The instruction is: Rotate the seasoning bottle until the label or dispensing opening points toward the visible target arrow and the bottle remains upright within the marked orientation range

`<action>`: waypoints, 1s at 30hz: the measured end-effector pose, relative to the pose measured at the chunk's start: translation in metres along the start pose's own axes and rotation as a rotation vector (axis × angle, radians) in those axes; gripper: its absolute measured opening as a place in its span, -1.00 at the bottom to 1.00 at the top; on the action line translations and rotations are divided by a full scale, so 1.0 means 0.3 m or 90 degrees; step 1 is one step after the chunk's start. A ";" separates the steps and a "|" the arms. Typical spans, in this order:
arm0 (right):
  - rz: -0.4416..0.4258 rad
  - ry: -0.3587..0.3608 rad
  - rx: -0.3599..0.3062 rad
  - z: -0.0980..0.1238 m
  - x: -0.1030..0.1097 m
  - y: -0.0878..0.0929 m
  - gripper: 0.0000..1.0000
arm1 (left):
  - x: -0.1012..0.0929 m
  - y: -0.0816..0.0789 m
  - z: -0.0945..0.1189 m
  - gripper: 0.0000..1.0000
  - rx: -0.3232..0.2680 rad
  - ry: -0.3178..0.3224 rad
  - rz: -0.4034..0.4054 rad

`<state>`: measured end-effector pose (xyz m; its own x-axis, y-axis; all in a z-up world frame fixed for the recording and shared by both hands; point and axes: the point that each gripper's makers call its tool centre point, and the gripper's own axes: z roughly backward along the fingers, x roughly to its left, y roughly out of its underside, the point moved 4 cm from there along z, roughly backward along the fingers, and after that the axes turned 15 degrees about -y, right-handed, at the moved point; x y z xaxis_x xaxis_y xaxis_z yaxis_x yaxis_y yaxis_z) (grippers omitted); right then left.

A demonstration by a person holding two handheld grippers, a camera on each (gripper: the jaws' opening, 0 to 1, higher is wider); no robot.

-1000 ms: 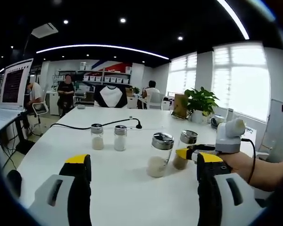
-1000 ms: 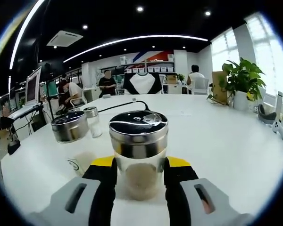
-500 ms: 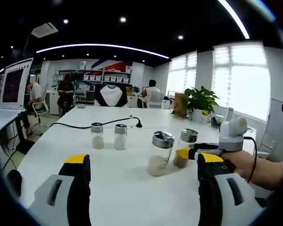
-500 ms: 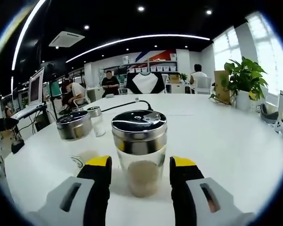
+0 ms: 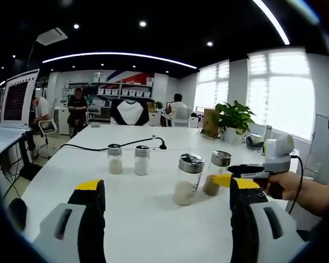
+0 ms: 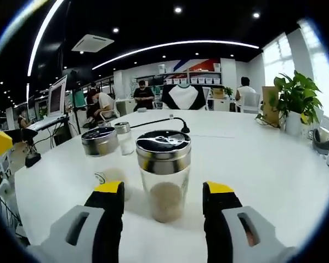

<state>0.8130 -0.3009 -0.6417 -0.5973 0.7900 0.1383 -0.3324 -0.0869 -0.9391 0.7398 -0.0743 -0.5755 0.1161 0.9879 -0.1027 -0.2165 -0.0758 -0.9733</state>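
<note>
Standing upright, the seasoning bottle [image 6: 164, 174] sits untouched between the right hand-held gripper's [image 6: 164, 204] wide-spread jaws.

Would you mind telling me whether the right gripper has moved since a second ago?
Yes. The right gripper has opened and backed away from the seasoning bottle; its fingers, earlier clamped on the glass, now stand clear either side.

In the right gripper view the seasoning bottle [image 6: 163, 174] stands between the yellow-tipped fingers [image 6: 109, 195], and its lid openings are too small to make out; no label or arrow can be told. A second bottle [image 6: 102, 164] beside it is partly hidden behind the left finger. In the left gripper view the person's hand [image 5: 289, 185] is partly covered by that view's own right finger [image 5: 242, 192], and the forearm is cut off at the picture's edge. The two far shakers [image 5: 128, 159] on the worktop [image 5: 153, 219] are too small to read.
</note>
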 end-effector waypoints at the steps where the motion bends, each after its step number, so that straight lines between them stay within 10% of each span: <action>1: 0.004 -0.010 0.003 0.001 -0.003 -0.003 0.15 | 0.000 -0.002 0.001 0.99 -0.002 0.003 0.007; 30: 0.050 -0.265 0.040 -0.043 -0.036 -0.039 0.13 | 0.018 0.003 0.002 0.99 0.011 -0.004 -0.005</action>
<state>0.8328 -0.3005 -0.6362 -0.8623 0.4678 0.1939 -0.3100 -0.1849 -0.9326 0.7396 -0.0690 -0.5768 0.1123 0.9892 -0.0943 -0.2318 -0.0662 -0.9705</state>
